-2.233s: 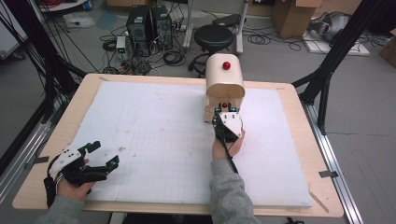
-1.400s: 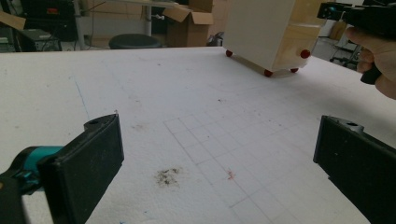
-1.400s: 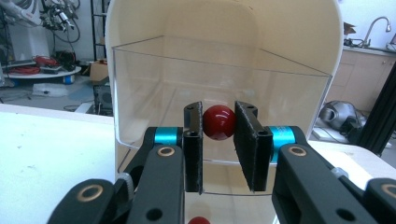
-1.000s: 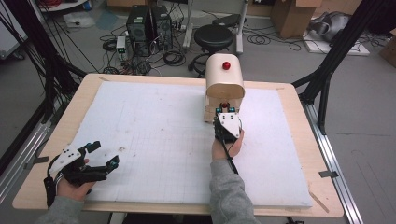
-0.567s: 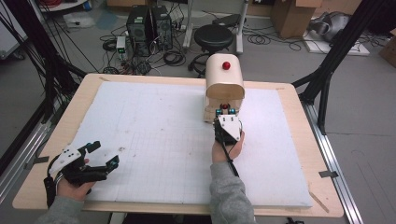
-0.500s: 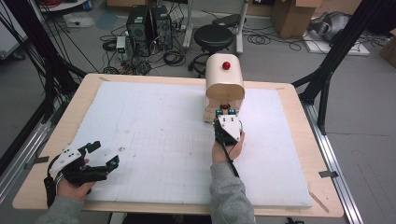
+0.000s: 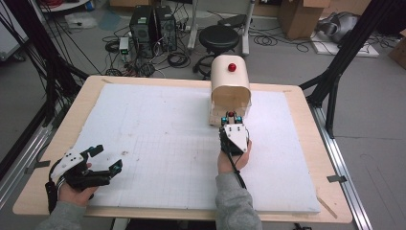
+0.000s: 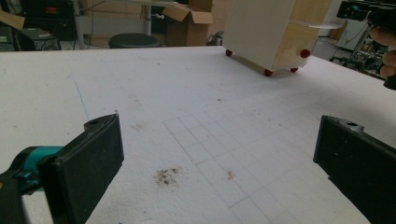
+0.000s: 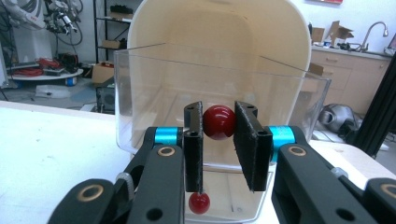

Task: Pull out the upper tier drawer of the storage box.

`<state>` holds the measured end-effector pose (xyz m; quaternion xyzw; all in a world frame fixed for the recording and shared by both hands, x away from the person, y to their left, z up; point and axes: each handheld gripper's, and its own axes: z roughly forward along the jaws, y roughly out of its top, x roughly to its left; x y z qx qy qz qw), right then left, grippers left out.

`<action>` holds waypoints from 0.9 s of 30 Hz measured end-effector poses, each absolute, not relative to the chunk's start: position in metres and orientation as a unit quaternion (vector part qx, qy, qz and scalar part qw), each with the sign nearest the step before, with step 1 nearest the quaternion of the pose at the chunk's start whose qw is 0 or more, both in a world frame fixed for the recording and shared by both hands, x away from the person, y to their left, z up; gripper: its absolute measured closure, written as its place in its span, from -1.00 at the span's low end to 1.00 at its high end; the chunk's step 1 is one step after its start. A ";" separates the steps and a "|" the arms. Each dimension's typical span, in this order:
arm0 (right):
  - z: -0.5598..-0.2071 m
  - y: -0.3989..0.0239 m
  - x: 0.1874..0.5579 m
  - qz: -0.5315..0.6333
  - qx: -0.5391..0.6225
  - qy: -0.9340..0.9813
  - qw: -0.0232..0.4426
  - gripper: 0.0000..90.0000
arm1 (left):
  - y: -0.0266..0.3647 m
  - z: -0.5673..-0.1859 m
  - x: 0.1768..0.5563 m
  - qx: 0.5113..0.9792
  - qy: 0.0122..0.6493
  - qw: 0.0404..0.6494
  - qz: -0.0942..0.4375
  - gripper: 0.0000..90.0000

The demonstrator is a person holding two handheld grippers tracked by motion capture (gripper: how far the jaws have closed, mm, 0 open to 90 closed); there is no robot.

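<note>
While your right gripper (image 7: 231, 118) is clamping its jaws on the red knob (image 9: 218, 122) of the clear drawer (image 9: 140, 93), your hand is sitting slightly closer to the desk's near edge than it was two seconds ago. The drawer seems to be sliding a little way out of the cream box (image 7: 231, 84), though the high view is too coarse to be sure. If so, the pull is only beginning, and most of the drawer is remaining inside. The box is standing by the far edge of the desk (image 7: 158, 134), right of middle. Your left gripper (image 7: 107, 157) is resting near the near left corner, jaws spread wide on nothing. No brand, label or writing is showing legibly anywhere.
</note>
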<state>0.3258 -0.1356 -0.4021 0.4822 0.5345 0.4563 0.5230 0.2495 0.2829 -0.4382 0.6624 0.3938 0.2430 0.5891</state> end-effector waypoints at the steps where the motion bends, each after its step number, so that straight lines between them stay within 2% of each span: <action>1: -0.402 -0.136 0.324 0.458 0.481 0.535 0.521 0.65 | 0.283 -0.438 0.249 0.662 0.394 0.589 0.243 -0.95; 27: -0.404 -0.136 0.314 0.462 0.480 0.533 0.521 0.64 | 0.283 -0.438 0.250 0.663 0.393 0.589 0.244 -0.95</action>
